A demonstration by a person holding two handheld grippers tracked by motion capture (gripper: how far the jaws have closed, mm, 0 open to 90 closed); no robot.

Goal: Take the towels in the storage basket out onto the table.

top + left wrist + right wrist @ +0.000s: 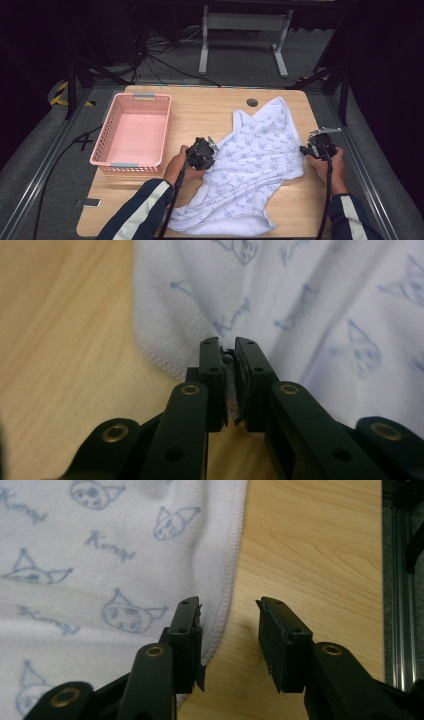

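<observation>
Left gripper view: my left tongs (227, 357) pinch only the hem of the white terry towel with blue cat prints (320, 305); it could slip free. My right tongs (227, 615) stand apart, the towel's edge between them, unclamped.

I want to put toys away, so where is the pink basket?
In the high view the pink plastic basket sits on the left side of the wooden table, just left of the left hand-held gripper and the white printed towel.
</observation>
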